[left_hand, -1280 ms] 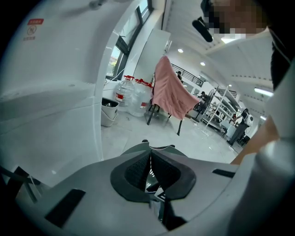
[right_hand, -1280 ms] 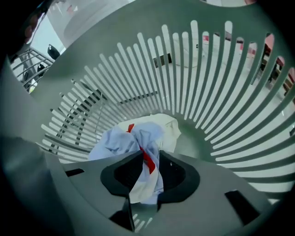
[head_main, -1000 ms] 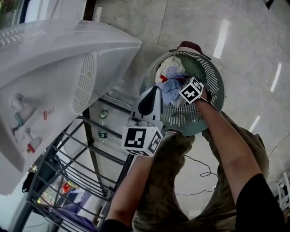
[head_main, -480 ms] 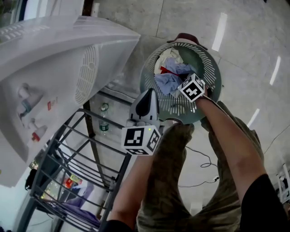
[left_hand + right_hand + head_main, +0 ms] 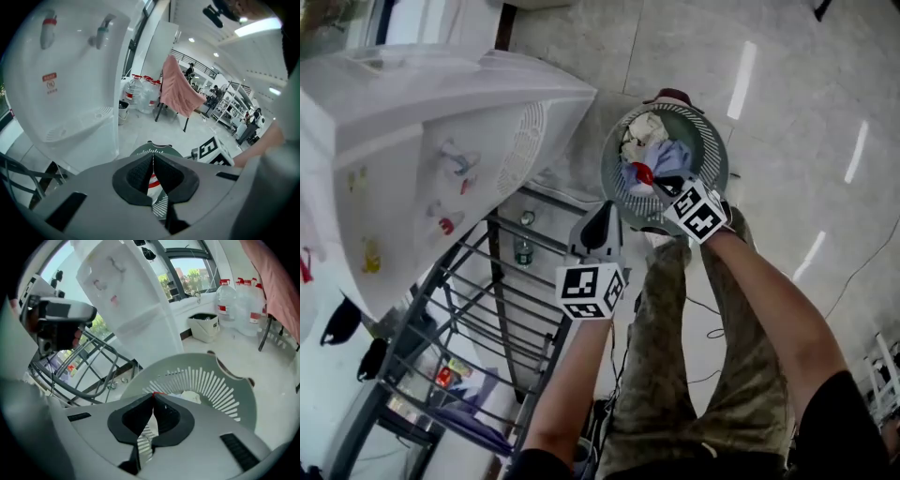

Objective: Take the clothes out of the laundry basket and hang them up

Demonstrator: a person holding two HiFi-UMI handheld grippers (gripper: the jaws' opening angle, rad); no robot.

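Note:
The round grey-green laundry basket stands on the floor by the person's feet, holding white, blue and red clothes. My right gripper reaches over the basket's near rim, shut on a red garment; a sliver of red shows at its tips, with the slatted basket wall beyond. To the left of the basket and apart from it, my left gripper hangs in the air, shut and holding nothing.
A tall white water dispenser fills the left. A dark metal drying rack stands below it, near my left arm. Cables lie on the tiled floor. Farther off, a pink cloth hangs on another rack beside water bottles.
My right gripper has shut on the red garment and drawn back from the middle of the basket to its near rim. The basket looks smaller and farther away now.

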